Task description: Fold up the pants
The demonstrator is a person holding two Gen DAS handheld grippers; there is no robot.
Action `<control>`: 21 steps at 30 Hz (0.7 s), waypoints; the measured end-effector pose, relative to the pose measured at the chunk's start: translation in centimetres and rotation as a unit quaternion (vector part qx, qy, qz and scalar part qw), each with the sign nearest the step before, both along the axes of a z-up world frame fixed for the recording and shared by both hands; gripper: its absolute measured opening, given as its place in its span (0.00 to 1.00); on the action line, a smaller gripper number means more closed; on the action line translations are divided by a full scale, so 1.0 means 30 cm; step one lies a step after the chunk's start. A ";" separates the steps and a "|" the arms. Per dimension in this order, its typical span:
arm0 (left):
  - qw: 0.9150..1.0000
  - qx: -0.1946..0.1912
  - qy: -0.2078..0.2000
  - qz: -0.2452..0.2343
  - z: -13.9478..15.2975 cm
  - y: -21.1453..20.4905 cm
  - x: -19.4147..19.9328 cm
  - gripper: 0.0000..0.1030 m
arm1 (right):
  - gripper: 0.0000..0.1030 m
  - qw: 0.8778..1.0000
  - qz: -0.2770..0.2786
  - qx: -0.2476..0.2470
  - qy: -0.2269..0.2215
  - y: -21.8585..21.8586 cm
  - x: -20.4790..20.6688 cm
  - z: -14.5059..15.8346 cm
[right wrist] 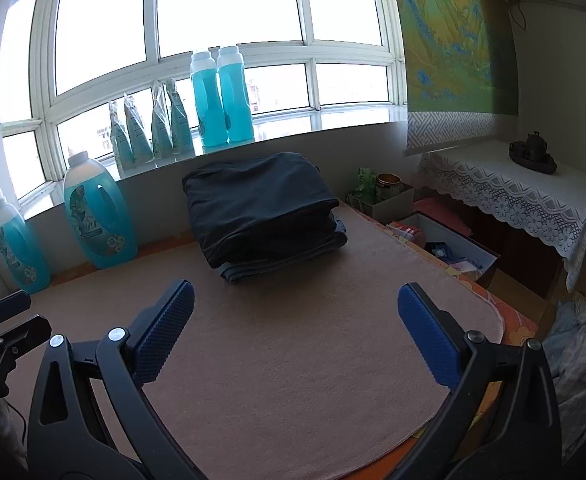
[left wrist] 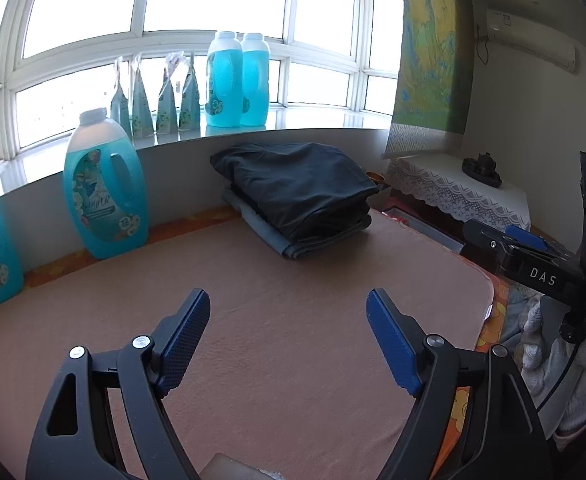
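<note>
Both the left gripper [left wrist: 289, 320] and right gripper [right wrist: 295, 314] are hovering wide apart, holding nothing. Folded pants [left wrist: 297, 196] are lying stacked beneath the windowsill [left wrist: 313, 122]; likely soft, floppy, best pinched along an edge.

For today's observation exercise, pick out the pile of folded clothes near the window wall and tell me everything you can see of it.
The pile of folded clothes is a neat stack. Dark, near-black pants folded into a thick, slightly puffy rectangle lie on top; a grey-blue folded garment lies beneath, its edges peeking out at the front and side. The fabric looks soft and matte. The stack rests flat on the tan mat, close to the wall under the windowsill. Neither gripper touches it; both are open and well short of it.
</note>
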State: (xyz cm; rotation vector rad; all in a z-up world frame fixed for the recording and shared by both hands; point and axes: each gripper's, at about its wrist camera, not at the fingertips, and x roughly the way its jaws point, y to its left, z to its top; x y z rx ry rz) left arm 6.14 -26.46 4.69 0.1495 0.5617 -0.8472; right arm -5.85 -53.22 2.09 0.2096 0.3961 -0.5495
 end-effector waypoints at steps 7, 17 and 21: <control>0.999 0.001 0.006 0.037 -0.010 0.052 -0.005 0.79 | 1.00 1.000 0.003 0.003 0.001 0.025 0.009 -0.012; 0.999 0.005 0.005 0.051 -0.015 0.077 -0.012 0.79 | 1.00 1.000 0.003 -0.006 0.004 0.052 0.018 -0.015; 0.999 0.006 0.007 0.053 -0.016 0.079 -0.013 0.79 | 1.00 1.000 0.007 -0.010 0.003 0.065 0.022 -0.011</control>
